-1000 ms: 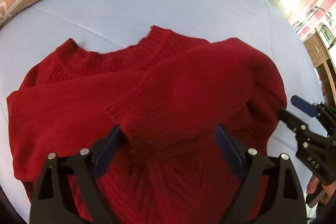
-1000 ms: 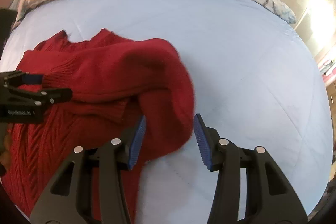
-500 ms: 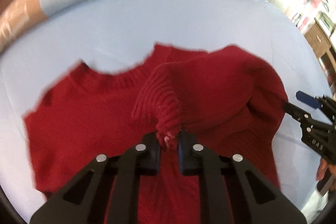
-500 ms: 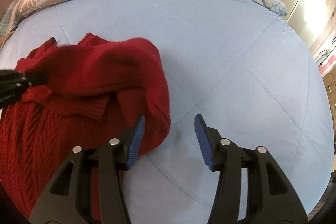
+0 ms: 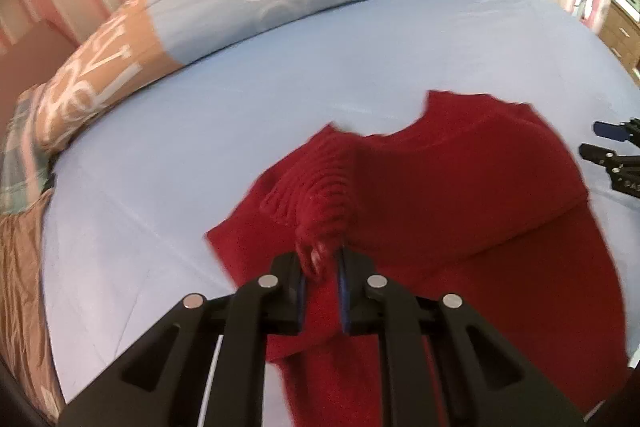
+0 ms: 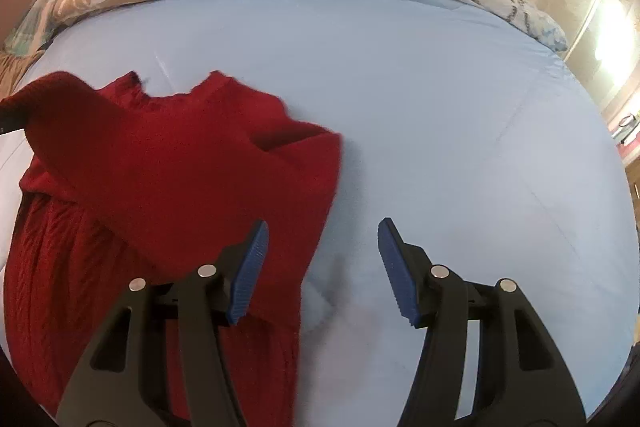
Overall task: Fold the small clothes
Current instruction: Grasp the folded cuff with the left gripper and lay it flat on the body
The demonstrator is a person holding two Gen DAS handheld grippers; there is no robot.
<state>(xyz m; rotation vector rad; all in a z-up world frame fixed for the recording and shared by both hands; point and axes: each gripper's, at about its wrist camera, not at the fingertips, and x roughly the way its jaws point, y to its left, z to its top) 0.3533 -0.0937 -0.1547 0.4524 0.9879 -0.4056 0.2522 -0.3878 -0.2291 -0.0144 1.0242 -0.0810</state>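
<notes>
I've got the left gripper (image 5: 320, 273) pinching the sweater (image 5: 460, 195) cuff (image 5: 320, 195), right gripper (image 6: 320, 267) jaws wide open; I'd carry it low across the bed (image 6: 440, 107), keeping it taut.

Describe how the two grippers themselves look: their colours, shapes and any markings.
Both are black plastic frames with angular, triangular cut-outs and round silver screws along the arms. The left gripper has blue pads, mostly hidden between its fingers. The right gripper has blue ridged pads with toothed edges on its fingertips. In the left wrist view its side bears small white lettering, too small to read. No cables or sleeves show.
</notes>
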